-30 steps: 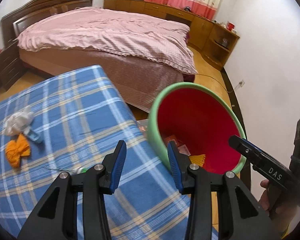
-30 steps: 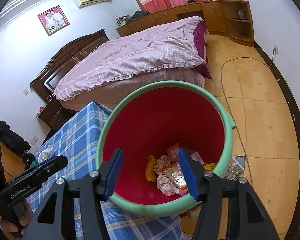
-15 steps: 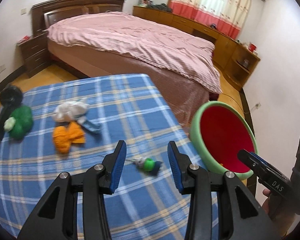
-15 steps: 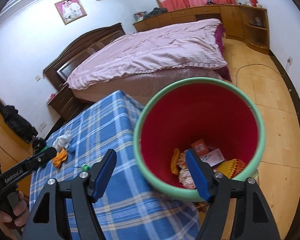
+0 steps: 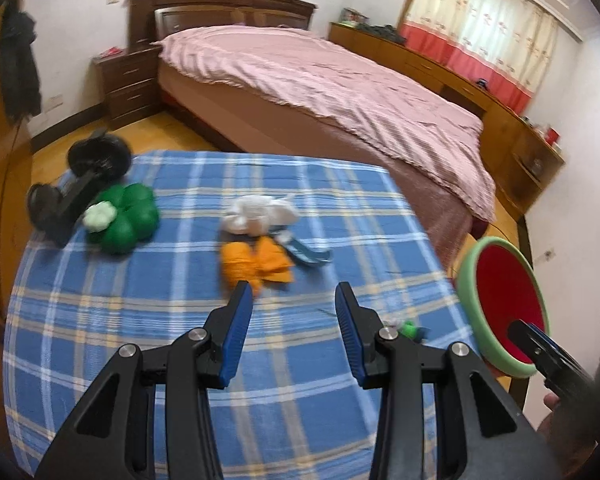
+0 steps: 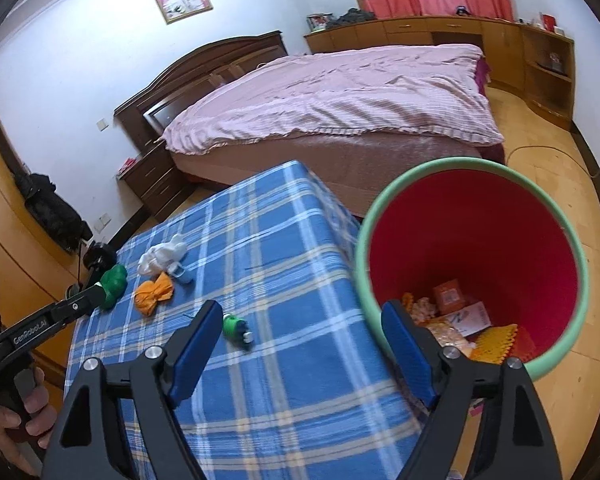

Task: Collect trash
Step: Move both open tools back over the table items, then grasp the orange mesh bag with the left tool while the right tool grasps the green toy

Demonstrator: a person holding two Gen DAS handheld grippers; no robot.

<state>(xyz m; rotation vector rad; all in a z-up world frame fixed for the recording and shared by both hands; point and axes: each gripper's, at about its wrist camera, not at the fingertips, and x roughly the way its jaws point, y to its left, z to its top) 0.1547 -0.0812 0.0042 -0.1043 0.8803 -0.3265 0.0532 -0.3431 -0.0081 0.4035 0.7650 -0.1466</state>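
A green bin with a red inside (image 6: 472, 240) (image 5: 504, 300) stands by the right edge of the blue plaid table (image 5: 160, 320) (image 6: 284, 240) and holds several wrappers. On the table lie a crumpled orange piece (image 5: 256, 264) (image 6: 154, 292), a white tissue wad (image 5: 260, 212) (image 6: 162, 256), a blue wrapper (image 5: 306, 254) and a small green item (image 5: 410, 328) (image 6: 236, 328). My left gripper (image 5: 294, 300) is open and empty above the table, just short of the orange piece. My right gripper (image 6: 300, 320) is open and empty between the table edge and the bin.
A green clover-shaped object (image 5: 126, 216) (image 6: 114, 284) and a black device (image 5: 80, 184) sit at the table's far left. A bed with a pink cover (image 5: 340, 92) stands behind. Wooden cabinets (image 6: 440, 36) line the far wall.
My left gripper has swung left from the bin to face the trash on the table. My right gripper has drawn back from the bin and opened wider.
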